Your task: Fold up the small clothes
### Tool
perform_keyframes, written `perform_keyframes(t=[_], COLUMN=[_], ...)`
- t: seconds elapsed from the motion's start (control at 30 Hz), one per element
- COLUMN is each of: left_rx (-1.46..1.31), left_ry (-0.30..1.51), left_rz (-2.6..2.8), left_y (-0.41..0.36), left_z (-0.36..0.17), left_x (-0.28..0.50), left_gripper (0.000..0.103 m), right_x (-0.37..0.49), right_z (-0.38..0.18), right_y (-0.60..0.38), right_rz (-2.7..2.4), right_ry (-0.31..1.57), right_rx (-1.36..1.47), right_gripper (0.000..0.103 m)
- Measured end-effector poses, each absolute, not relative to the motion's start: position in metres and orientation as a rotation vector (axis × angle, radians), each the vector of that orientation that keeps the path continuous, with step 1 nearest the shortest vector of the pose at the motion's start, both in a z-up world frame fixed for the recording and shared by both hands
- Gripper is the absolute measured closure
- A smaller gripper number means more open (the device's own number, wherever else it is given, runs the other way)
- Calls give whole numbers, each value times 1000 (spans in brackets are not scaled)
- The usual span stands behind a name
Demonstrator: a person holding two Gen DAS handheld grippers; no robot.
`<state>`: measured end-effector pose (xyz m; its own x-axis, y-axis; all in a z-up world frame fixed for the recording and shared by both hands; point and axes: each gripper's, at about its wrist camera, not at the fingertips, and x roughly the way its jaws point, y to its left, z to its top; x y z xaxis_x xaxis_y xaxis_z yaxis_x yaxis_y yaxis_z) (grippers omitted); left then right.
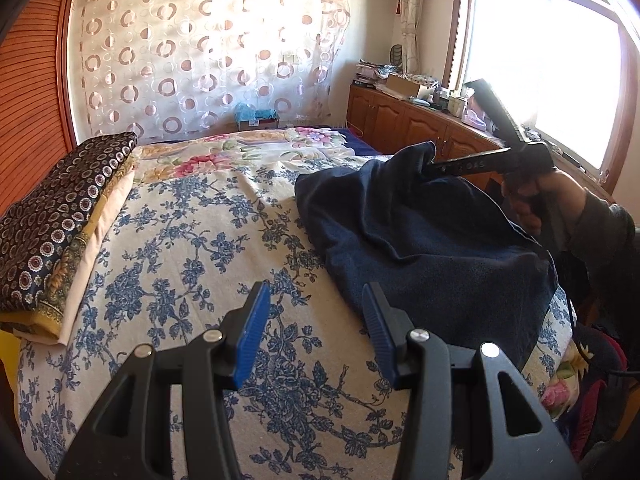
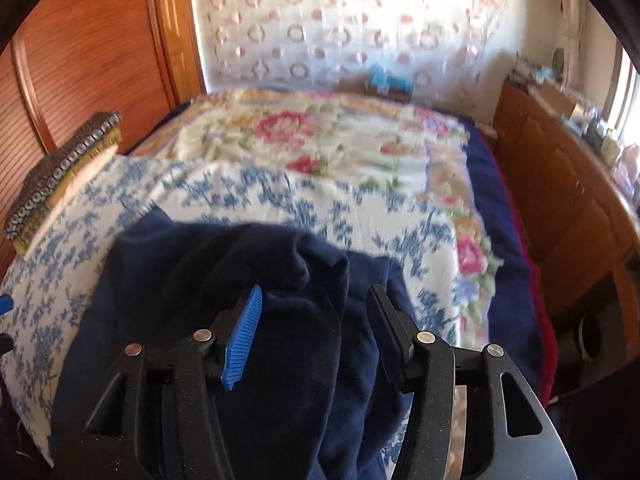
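Observation:
A dark navy garment (image 1: 420,248) lies bunched on the right side of a bed with a blue-and-white floral cover (image 1: 192,240). My left gripper (image 1: 316,304) hangs open and empty over the cover, just left of the garment's near edge. My right gripper (image 1: 430,160) reaches in from the right and lifts the garment's far corner. In the right wrist view the garment (image 2: 224,280) fills the space between the spread fingers of the right gripper (image 2: 316,296); whether the pads pinch the cloth cannot be told. The right wrist view is motion-blurred.
A folded stack of patterned fabric (image 1: 52,232) sits on the bed's left side beside a wooden headboard (image 1: 32,92). A wooden cabinet (image 1: 404,120) with clutter runs under the window on the right. A pink floral quilt (image 1: 248,152) covers the far bed.

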<state>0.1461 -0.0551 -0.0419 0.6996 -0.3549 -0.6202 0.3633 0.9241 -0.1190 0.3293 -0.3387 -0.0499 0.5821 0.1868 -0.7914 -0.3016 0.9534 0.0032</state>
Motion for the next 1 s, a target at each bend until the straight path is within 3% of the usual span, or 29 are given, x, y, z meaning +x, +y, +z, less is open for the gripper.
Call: perform_keyframes(t=[0.07, 0.1, 0.17, 0.2, 0.37, 0.57, 0.6, 0.63, 0.7, 0.73, 0.77, 1.0], left_rx=[16, 19, 21, 22, 23, 22, 23, 23, 21, 21, 22, 25], left_ry=[694, 697, 700, 702, 699, 700, 700, 702, 704, 704, 703, 707], left_rz=[-401, -401, -403, -403, -406, -410, -407, -406, -403, -403, -402, -403], left_y=[-56, -56, -58, -58, -61, -62, -62, -62, -61, -62, -62, -62], left_z=[-44, -45, -47, -47, -47, -47, -47, -47, -48, -48, -47, -48], left_x=[146, 146, 146, 146, 145, 143, 143, 143, 144, 144, 144, 144], left_gripper=[56, 56, 56, 56, 56, 56, 56, 56, 56, 56, 56, 56], right_x=[332, 332, 326, 322, 306, 321, 319, 317, 316, 317, 316, 348], right_z=[-55, -54, -50, -46, -7, -19, -20, -21, -25, -27, -28, -47], right_y=[-341, -341, -340, -339, -361, -383, -378, -371, -358, -352, -344, -321], right_rz=[312, 334, 382, 391, 239, 140, 169, 208, 247, 269, 293, 327], right_ry=[929, 930, 910, 889, 740, 802, 801, 800, 804, 803, 800, 838], right_rx=[-112, -103, -101, -115, -122, -81, -86, -93, -106, -113, -121, -138], right_gripper=[53, 62, 96, 99, 103, 103, 103, 95, 69, 51, 42, 41])
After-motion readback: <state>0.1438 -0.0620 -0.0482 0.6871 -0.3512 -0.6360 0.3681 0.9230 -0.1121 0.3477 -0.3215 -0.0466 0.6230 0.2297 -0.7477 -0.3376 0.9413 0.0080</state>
